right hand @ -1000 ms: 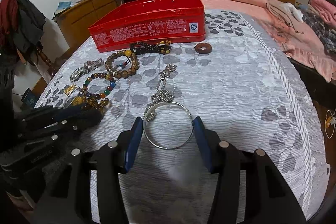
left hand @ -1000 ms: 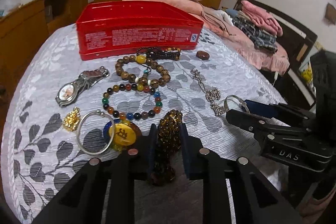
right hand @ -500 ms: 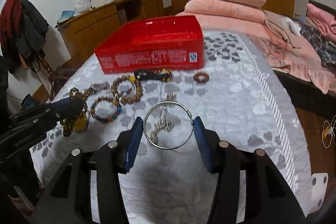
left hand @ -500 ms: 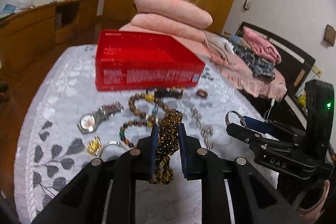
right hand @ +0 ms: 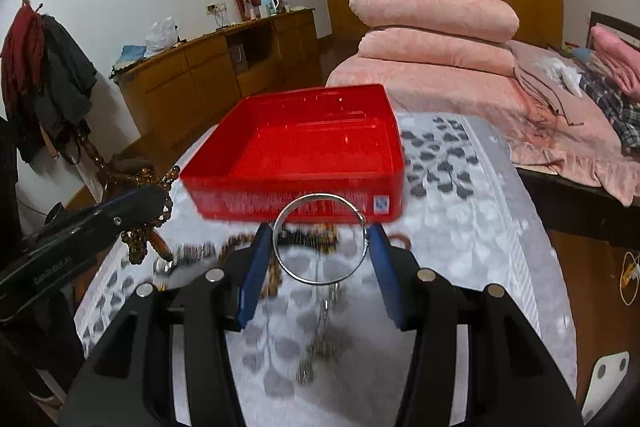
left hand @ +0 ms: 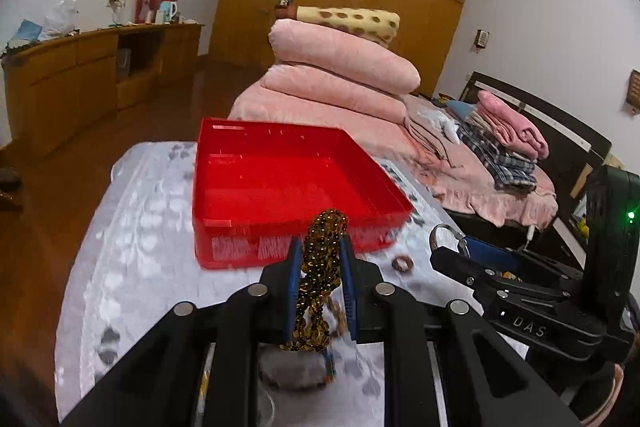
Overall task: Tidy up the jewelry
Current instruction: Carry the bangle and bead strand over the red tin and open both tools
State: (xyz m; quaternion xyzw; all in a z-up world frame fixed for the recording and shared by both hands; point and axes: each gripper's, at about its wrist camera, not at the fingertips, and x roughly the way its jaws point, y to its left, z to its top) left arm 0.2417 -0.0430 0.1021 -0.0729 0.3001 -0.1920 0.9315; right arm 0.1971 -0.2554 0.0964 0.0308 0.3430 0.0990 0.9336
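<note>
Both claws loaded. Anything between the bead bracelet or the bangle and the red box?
Nothing visible. The amber bead bracelet in the left claw and the silver bangle in the right claw face the open red box, which looks empty.

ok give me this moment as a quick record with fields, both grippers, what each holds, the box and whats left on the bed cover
left gripper: shut on the amber bead bracelet, lifted off the cover
right gripper: shut on the silver bangle, pads on its two sides
red box: open, nothing visible inside, ahead of both grippers
bed cover: grey with a leaf print; other jewelry lies on it, blurred
brown ring: on the cover near the box's front corner
step: neither piece is in the box yet
</note>
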